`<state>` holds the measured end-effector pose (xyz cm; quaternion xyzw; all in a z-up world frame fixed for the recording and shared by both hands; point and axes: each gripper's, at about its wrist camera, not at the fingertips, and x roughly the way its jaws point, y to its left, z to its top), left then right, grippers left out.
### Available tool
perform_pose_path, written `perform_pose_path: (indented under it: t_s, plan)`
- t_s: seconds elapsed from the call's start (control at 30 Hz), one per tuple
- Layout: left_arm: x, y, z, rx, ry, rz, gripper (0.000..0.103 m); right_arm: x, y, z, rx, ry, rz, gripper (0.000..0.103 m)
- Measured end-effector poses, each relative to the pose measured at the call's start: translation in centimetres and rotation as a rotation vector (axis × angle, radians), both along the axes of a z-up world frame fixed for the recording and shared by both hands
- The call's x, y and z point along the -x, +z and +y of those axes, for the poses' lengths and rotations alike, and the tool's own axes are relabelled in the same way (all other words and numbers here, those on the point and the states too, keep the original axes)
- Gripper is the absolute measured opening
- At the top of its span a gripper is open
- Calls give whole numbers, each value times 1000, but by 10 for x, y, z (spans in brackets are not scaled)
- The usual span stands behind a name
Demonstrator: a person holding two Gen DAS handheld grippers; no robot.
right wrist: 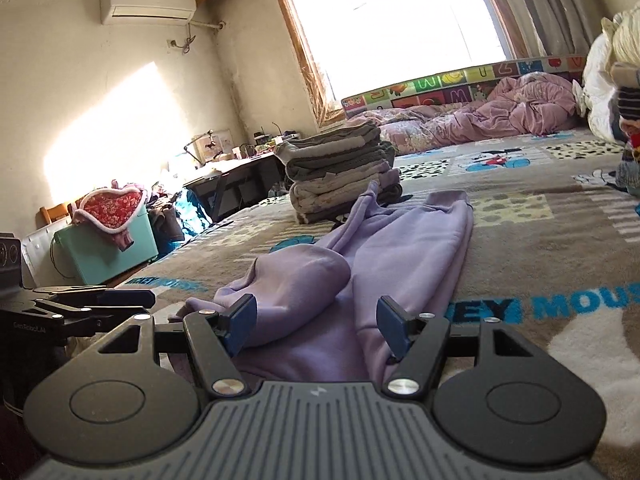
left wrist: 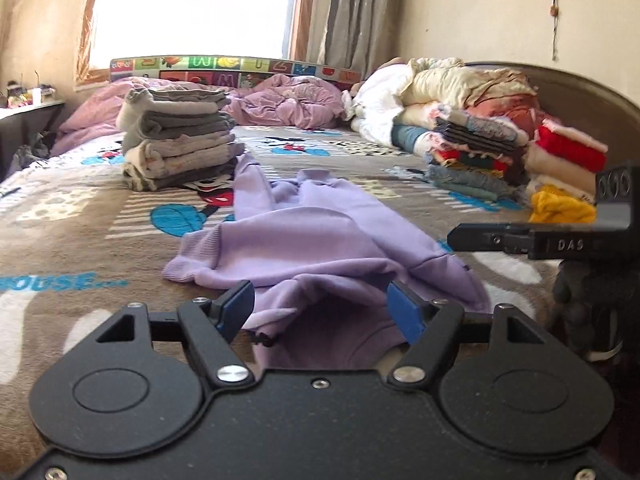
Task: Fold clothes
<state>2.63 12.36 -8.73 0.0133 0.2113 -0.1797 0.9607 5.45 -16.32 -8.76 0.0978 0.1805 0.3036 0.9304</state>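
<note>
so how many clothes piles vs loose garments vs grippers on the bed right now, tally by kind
loose garments: 1, the lilac knit sweatshirt spread flat on the cartoon-print blanket
folded stacks: 2, the grey and beige folded stack and the multicoloured folded stack
grippers: 2, the left gripper and right gripper, both open and empty
total: 5

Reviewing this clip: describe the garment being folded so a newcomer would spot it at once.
Start from the bed with its cartoon-mouse blanket. Between the grey folded stack and the colourful pile by the headboard lies a lilac sweatshirt, spread loosely. It is the only unfolded piece, plain pale purple with ribbed cuffs.
</note>
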Motion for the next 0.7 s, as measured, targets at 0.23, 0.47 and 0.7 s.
perform_pose_path:
  t_s: [0.23,0.47,0.7]
  plan:
    - [-16,-23,-9,-177,96,78,51,-36,8,69,207,92,26,49]
    - [-19,-27,-20,-198,57,69,46,-46,6,85,366,91,-23,7]
    - [-22,-28,-34,-269,43,18,46,-44,7,53,330,-8,-6,7]
